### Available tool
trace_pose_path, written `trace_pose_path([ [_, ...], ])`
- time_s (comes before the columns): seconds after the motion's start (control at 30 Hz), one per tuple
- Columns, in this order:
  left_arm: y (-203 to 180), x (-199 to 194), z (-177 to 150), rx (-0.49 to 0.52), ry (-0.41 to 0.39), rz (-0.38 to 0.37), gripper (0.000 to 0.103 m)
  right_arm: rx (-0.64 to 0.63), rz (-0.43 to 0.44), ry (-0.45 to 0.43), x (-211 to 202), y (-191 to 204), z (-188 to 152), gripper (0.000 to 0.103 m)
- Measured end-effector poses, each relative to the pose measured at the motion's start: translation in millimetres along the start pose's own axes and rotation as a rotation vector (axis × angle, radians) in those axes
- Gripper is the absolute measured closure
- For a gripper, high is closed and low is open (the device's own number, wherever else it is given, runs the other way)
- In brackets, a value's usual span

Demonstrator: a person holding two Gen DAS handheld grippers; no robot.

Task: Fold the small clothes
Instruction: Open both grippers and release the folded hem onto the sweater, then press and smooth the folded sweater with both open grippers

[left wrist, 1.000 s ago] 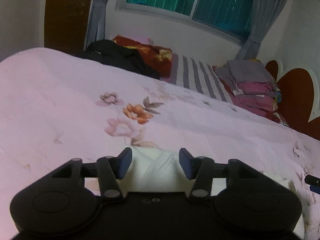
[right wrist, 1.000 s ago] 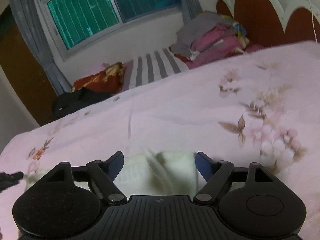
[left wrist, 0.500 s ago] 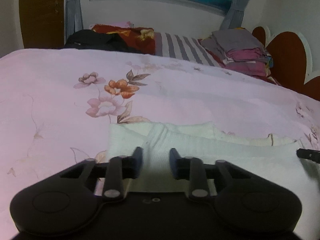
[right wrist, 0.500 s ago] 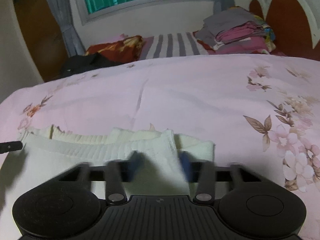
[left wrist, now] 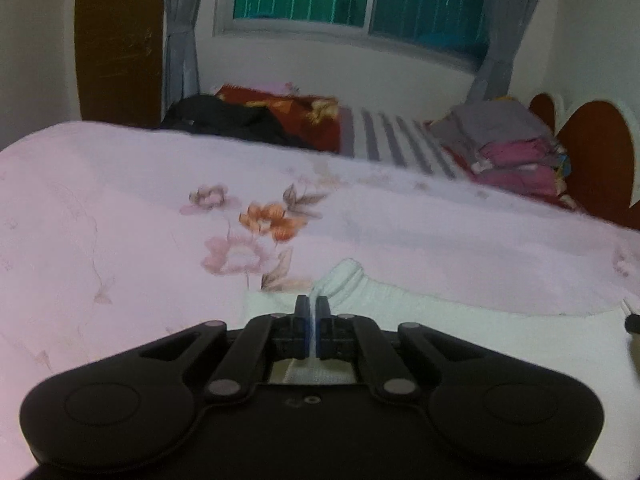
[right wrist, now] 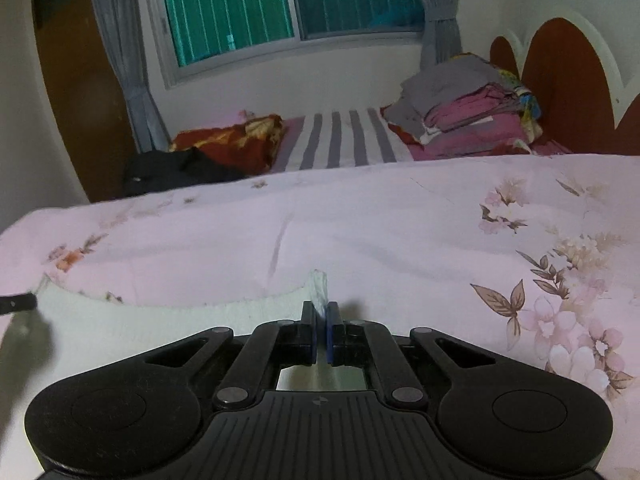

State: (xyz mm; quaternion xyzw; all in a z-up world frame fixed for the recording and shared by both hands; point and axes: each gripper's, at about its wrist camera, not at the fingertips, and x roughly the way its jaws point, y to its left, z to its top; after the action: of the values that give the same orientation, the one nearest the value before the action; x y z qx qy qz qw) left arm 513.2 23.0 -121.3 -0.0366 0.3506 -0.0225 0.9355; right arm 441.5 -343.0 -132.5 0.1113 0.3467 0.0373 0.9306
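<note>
A small white knit garment [left wrist: 460, 320] lies on the pink floral bedspread [left wrist: 120, 220]. My left gripper [left wrist: 313, 305] is shut on its left edge, a fold of white cloth pinched between the blue pads. In the right wrist view the same garment [right wrist: 160, 320] stretches to the left, and my right gripper [right wrist: 320, 310] is shut on its right edge, a tuft of cloth sticking up past the pads. The tip of the other gripper shows at each view's side edge [left wrist: 632, 322] [right wrist: 16, 303].
At the head of the bed lie a black garment [left wrist: 228, 120], a red floral pillow [left wrist: 288, 108], a striped pillow [right wrist: 336, 140] and a stack of folded grey and pink clothes [right wrist: 468, 104]. A red headboard [right wrist: 560, 80] stands on the right.
Both grippers went from wide open over the garment to fully shut on its two edges. The cloth edge is now raised between the pads.
</note>
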Motion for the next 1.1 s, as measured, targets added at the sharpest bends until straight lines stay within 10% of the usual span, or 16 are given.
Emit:
trace_pose_path([
  [0.17, -11, 11, -14, 0.087, 0.032, 0.046, 0.099, 0.018, -0.026, 0.083, 23, -7, -13, 0.099],
  [0.27, -11, 7, -13, 0.111, 0.036, 0.049, 0.079, 0.010, -0.032, 0.075, 17, -9, -11, 0.097],
  [0.4, -4, -1, -10, 0.079, 0.048, 0.051, 0.063, 0.019, -0.045, 0.021, 0, -10, -7, 0.045],
  [1.1, -50, -60, -28, 0.183, 0.039, -0.053, 0.055, -0.019, 0.091, 0.085, -20, 56, -25, 0.045],
])
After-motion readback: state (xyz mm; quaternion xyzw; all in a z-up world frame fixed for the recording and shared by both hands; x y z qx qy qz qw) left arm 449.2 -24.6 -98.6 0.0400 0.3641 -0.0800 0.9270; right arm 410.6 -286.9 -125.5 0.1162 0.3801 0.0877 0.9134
